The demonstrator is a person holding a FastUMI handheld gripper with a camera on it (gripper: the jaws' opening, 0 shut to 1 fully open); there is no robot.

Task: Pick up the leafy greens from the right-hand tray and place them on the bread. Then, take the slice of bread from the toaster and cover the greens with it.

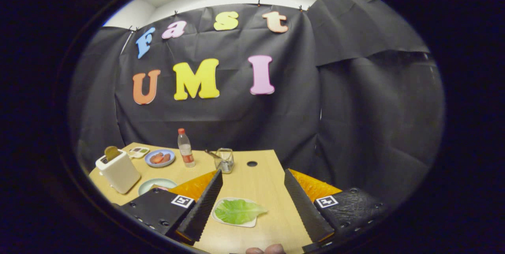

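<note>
Gripper view looks along the gripper [252, 202], whose two ribbed fingers [203, 206] stand spread wide apart above the table, holding nothing and touching nothing. Between them, closer to the left finger, lies the flat, crinkled green lettuce leaf [238, 211] on its small white square tray [221, 219]; the leaf's pointed end reaches past the tray's edge toward the right finger.

Under the tray runs a pale wooden table [268, 183] with a smooth grain and a dark round hole [252, 163] beyond the tray. Left of the tray, past the left finger, a pale green round plate [152, 185] peeks out, with something on it that the finger hides. Farther left of the tray stands a boxy cream toaster [118, 171] with a browned bread slice [111, 152] sticking up from its slot. Beyond the tray stand a clear wire-and-glass holder [225, 160], a clear plastic bottle with a red cap [185, 148], a blue plate of reddish food [159, 158] and a small pale dish [138, 152]. A fingertip [265, 250] shows at the table's near edge, nearer than the tray.
</note>
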